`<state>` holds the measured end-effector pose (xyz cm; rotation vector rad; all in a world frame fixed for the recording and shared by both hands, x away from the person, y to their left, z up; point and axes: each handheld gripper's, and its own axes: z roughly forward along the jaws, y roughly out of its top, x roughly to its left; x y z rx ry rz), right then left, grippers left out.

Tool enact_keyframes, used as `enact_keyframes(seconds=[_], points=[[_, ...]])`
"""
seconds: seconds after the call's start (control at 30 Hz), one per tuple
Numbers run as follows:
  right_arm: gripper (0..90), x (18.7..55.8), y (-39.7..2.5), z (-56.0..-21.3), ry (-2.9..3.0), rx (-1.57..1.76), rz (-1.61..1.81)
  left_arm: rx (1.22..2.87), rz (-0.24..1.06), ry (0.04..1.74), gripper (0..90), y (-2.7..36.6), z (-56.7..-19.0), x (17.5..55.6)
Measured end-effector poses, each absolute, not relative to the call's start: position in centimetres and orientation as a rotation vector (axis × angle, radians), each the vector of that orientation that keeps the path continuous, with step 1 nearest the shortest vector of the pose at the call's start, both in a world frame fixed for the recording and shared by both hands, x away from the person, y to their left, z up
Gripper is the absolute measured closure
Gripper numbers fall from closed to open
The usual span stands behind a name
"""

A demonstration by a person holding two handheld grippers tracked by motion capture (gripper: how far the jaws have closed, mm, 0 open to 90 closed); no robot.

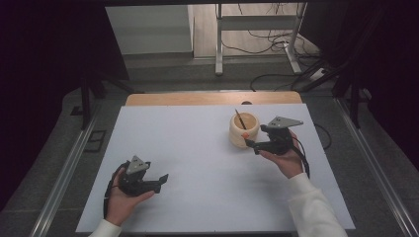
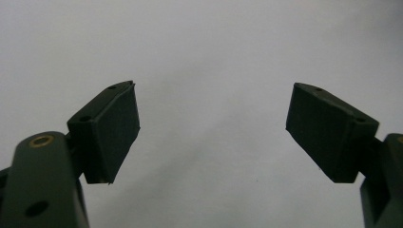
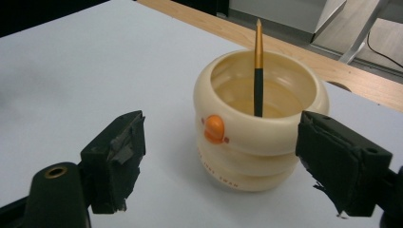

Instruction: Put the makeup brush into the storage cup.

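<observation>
White sheeting covered the table [image 1: 207, 163], with a wooden edge showing at 12 o'clock and a dim floor with cables beyond. 1 cream holder [image 3: 259, 123], ribbed and marked with an orange button, stood at about 2 o'clock on the sheet; 1 pencil [image 3: 258, 71], black below and orange above, leaned inside it with its tip up.

The right gripper [image 1: 251, 144] sat just beside the holder at its 4 o'clock side, jaws spread wide and holding nothing; in the right gripper view [image 3: 223, 156] the holder lay between and beyond the 2 jaws. The left gripper [image 1: 163, 178] rested near 7 o'clock, well apart from the holder, also released, with bare sheet ahead of it [image 2: 214, 128].

The step in hand appeared to be a reach for the pencil or the holder. To do it well, the right gripper should have approached level and centred. For the pencil, it should have risen above the rim before closing on the shaft, since a low closure would have met the holder wall and could have tipped it.
</observation>
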<state>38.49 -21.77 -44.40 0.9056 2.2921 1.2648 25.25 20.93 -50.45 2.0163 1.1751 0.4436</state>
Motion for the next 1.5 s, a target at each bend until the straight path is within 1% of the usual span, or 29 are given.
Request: enact_keyframes(seconds=[0.57, 1.1, 1.5], points=[[16.7, 35.8, -23.1, -45.4, 2.337, 0.881, 1.226, 2.018, 0.445, 1.17, 18.7, 20.9, -50.4, 25.2], [16.9, 33.5, -25.3, -47.4, 2.375, 0.926, 1.187, 2.016, 0.446, 1.166, 18.6, 20.9, -50.3, 25.2], [17.3, 31.2, -28.0, -48.6, 2.354, 0.989, 1.153, 2.022, 0.445, 1.161, 18.6, 20.7, -50.4, 25.2]])
